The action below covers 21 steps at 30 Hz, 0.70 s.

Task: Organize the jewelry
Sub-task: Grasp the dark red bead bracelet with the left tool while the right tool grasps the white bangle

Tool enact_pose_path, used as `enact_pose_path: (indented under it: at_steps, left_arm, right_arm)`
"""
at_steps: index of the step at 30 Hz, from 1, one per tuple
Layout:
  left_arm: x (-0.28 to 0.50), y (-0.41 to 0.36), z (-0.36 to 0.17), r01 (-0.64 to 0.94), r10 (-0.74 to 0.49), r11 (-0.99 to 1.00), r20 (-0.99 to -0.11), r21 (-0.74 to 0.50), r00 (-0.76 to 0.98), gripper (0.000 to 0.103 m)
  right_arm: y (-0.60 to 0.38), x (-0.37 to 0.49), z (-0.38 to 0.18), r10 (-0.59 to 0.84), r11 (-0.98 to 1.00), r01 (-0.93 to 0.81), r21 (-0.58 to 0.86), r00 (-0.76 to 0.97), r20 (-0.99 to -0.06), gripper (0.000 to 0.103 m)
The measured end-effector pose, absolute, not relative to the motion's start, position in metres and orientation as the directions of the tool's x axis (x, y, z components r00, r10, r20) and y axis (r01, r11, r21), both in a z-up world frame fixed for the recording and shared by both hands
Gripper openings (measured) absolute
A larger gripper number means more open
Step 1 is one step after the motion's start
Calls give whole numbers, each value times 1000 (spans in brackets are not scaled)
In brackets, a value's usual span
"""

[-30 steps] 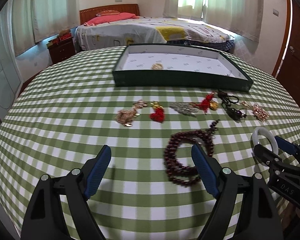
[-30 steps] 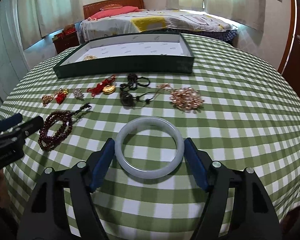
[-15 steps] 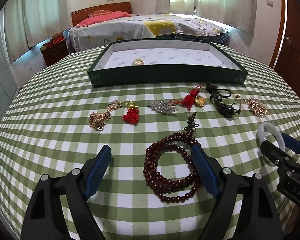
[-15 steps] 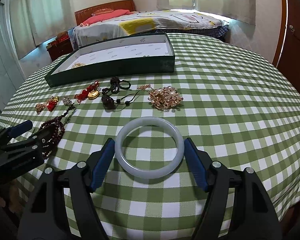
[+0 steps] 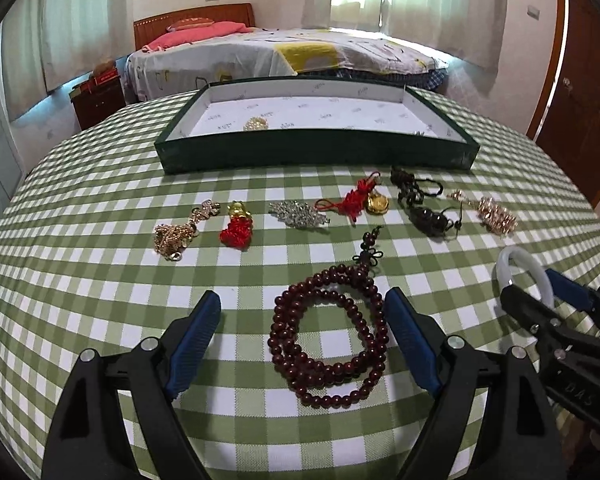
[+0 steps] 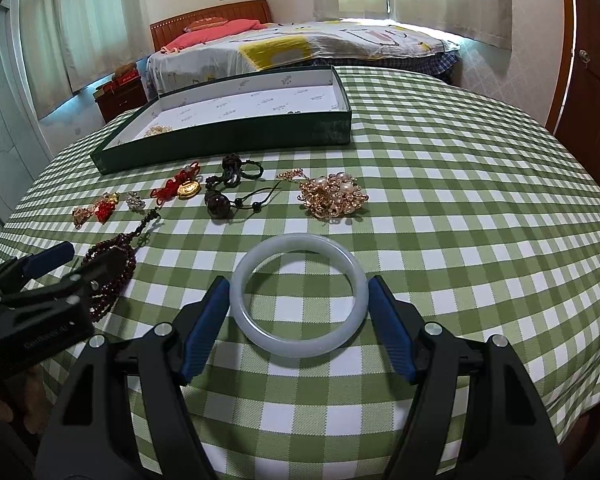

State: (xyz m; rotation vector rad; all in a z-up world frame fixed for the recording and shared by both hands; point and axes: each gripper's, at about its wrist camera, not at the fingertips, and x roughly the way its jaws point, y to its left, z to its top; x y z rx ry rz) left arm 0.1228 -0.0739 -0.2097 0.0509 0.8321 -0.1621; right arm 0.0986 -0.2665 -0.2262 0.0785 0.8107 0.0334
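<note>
Both sets of jaws stand wide apart. On the right gripper (image 6: 298, 308) the blue pads touch the two sides of a pale bangle (image 6: 299, 294), which lies flat on the green checked tablecloth (image 6: 480, 216) near the front edge of the table; whether they press on it I cannot tell. With nothing between its pads, the left gripper (image 5: 302, 336) sits over the cloth with a coil of dark red beads (image 5: 329, 334) lying just in front, closer to its right pad, which touches or nearly touches the coil.

Beyond the beads, a row of small pieces runs across the middle of the table: a gold chain (image 5: 178, 231), a red knot charm (image 5: 237, 230), a silver brooch (image 5: 299, 214), a red cord with a gold pendant (image 5: 364, 199), a dark cord with a brown bead (image 5: 422, 208), and a gold and pearl brooch (image 6: 334, 196) at the right end.

Toward the far edge sits a shallow green tray (image 5: 316, 152) with a white lining. One small gold piece (image 5: 256, 123) rests inside near its left end.
</note>
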Motion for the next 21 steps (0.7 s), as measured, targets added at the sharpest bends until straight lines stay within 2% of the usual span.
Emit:
enact_pose_path:
  at_steps: [6,17,21]
  left_arm:
    - [118,-80,-206,178,-125,984,-717,-1,686,81]
    - [121,-68,-215,154,-95,988,-752,8,652,80]
    - [111,-65,-215,177,-110,984,-730,16,675,60]
  right_arm:
    - [-266,99,-227,59,997,2,83,689,-723,69]
    - [-264,98,-228,61,997,-1,83,689,-723,69]
    - [-263,98,-228,61,997,-1,83,689,-722,69]
